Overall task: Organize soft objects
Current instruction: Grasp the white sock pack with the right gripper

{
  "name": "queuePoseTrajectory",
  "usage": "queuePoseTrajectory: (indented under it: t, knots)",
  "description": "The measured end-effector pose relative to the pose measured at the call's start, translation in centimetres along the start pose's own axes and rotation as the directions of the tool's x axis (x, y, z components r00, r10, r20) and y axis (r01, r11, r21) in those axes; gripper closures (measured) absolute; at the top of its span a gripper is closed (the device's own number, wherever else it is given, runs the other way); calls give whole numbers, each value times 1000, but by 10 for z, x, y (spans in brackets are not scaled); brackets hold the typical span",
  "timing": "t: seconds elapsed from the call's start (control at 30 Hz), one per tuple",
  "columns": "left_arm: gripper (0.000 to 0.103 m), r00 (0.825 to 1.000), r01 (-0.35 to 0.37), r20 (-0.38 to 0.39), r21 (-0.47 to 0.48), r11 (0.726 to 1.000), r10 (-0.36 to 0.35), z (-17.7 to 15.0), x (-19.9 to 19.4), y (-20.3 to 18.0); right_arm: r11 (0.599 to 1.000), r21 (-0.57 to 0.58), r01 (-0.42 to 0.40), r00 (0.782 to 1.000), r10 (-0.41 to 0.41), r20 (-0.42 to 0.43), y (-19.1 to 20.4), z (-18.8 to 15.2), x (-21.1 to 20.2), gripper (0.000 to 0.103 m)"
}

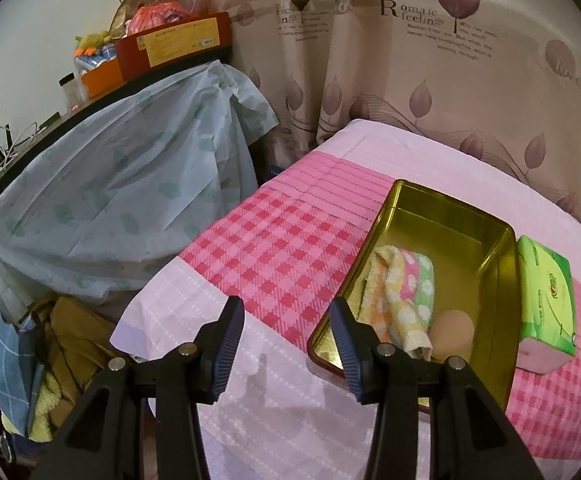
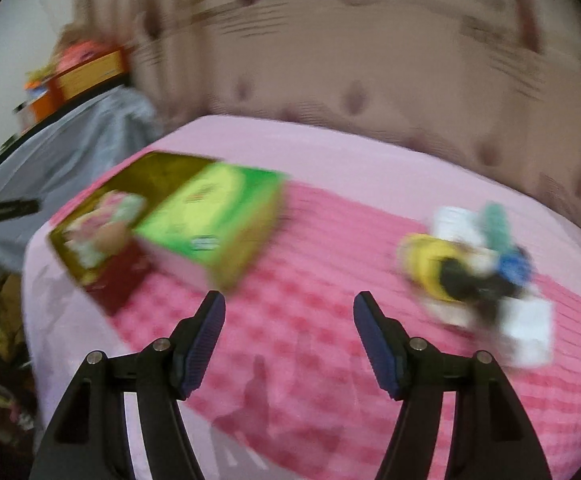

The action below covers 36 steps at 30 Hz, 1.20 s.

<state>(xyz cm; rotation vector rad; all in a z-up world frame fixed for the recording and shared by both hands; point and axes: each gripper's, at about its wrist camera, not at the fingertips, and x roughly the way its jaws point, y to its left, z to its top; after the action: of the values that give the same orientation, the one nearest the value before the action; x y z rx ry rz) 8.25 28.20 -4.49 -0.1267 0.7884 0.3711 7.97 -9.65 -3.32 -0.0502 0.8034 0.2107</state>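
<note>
The right tool [image 2: 289, 340] sits nearest the lens, its 2 blue pads spread apart with only pink checked bedspread [image 2: 310, 280] between them, gripping nothing. The picture is smeared, so fine detail is lost. Ahead of this tool and off to its right lies a small heap of soft things [image 2: 474, 276]: a yellow and black plush, something blue and teal, and white cloth under it. I cannot tell where 1 piece ends and the next begins. Ahead and to its left stands a green tissue pack [image 2: 214, 216], pressed against a gold tin [image 2: 86, 264].

The left tool [image 1: 288, 332] is also open and empty, with the near corner of that tin just beside its right pad. Inside the tin lie folded spotted cloths [image 1: 402, 292] and a tan round pad [image 1: 450, 332].

The heap lies well to the right of the left tool, so the right hand is the nearer one. My guess is that the heap goes next, its long axis running left to right across the right tool's view
</note>
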Motion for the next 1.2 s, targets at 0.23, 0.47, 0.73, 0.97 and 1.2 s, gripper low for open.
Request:
queuePoseTrajectory:
  t: [0.23,0.47,0.73,0.97,1.2]
  knots:
    - [57,1000,12,1,36,999,-12,-1,-1,-10,977,138,164,986,-167,8,-92,-16,-20,37]
    - [57,1000,30,-1,105,994,-30,-5,-3,-29,950,207,233,972,-235,-14,-146,-31,-18,34]
    - [57,993,117,-19,199,973,-116,-14,-16,-74,944,233,236,972,-232,-43,-169,-37,7,30]
    - [57,977,212,-58,300,930,-204,-26,-26,-140,945,230,233,973,-224,-61,-180,-38,20,28]
    - [57,957,290,-99,400,869,-274,-42,-39,-205,955,196,224,974,-220,-46,-178,-44,20,42]
